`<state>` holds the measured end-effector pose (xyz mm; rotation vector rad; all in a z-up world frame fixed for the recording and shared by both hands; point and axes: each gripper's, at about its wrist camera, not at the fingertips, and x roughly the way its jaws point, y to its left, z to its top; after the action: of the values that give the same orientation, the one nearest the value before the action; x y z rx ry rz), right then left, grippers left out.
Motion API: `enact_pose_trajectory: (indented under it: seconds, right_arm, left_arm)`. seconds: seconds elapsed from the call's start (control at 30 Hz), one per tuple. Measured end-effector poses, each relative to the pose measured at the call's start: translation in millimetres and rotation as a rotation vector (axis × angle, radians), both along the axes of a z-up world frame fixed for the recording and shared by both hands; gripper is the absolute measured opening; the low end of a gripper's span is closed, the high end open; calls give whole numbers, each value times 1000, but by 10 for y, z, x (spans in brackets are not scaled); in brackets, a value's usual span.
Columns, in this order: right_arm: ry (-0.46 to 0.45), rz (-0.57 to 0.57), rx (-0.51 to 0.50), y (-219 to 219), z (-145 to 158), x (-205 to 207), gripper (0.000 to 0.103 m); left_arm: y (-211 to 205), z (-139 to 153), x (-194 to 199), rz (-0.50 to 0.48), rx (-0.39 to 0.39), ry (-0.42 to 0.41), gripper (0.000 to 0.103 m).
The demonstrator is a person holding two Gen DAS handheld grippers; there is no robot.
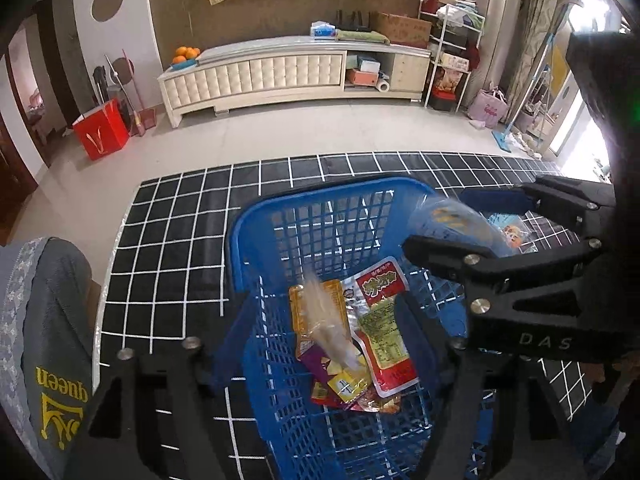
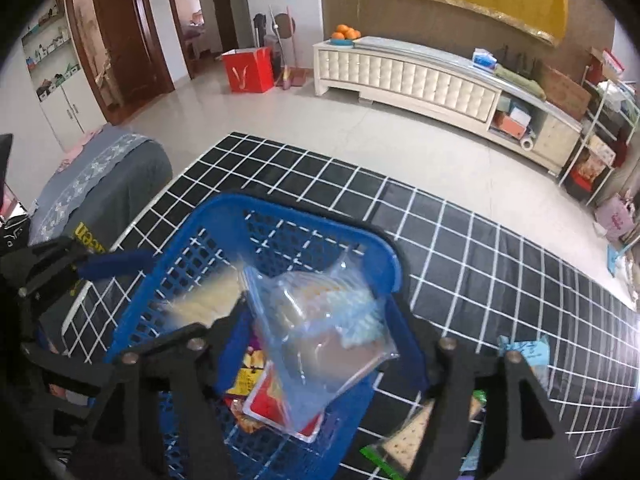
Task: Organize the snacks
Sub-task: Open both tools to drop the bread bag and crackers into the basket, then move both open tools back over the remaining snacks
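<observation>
Right claw [image 2: 324,344] | blurred clear snack packet [image 2: 320,332] | blue basket [image 2: 192,240] beneath

Clear snack packet [image 2: 320,332] blurred between spread fingers of right gripper [image 2: 324,344], above blue basket [image 2: 200,216] on checked mat [image 2: 480,248].

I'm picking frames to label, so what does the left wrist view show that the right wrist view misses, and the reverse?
Only the left wrist view shows the red snack packet's printed face on the basket floor, plus the right gripper from the side. Only the right wrist view shows the clear pastry pack up close between its own jaws, more snacks on the cloth, and the wooden door. Both show the blue basket, the black grid tablecloth and the white cabinet.
</observation>
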<state>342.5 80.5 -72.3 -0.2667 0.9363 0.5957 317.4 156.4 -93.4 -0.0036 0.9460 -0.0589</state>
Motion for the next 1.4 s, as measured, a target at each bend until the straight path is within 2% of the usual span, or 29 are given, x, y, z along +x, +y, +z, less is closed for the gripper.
enact_pose_trajectory:
  seconds: [0.07,0.13,0.53,0.63,0.73,0.87,1.07,1.27,1.4]
  right_arm:
    - [-10,-11,-13,-33,31,-17,88]
    - [0,-18,-5,-90,75,-40,91]
    - [-32,-57,36,-618,537,-507,91]
    - [-50,-58,38,-781,647,-670,91]
    - [-66,-80,45,-977,733,-776,91]
    - [-102,-121,37,-1255,814,-864,91]
    - [-128,-191,32,-1666,826,-929,91]
    - [-92,-248,62,-2082,699,-912,91]
    - [-68,-292,34,-2320,523,-881,91]
  left_arm:
    - [-11,32,-46,-5,0,-3,70]
    - [-32,79,-93,-4,7,-5,70]
    - [-397,622,-572,-26,17,-90,70]
    - [-542,708,-666,-44,17,-102,70]
    - [-711,766,-751,-66,23,-117,76]
    - [-969,811,-812,-100,27,-124,76]
    - [-1353,829,-792,-148,22,-124,76]
    - [-1741,742,-727,-196,17,-101,77]
    - [-1987,634,-633,-216,11,-75,79]
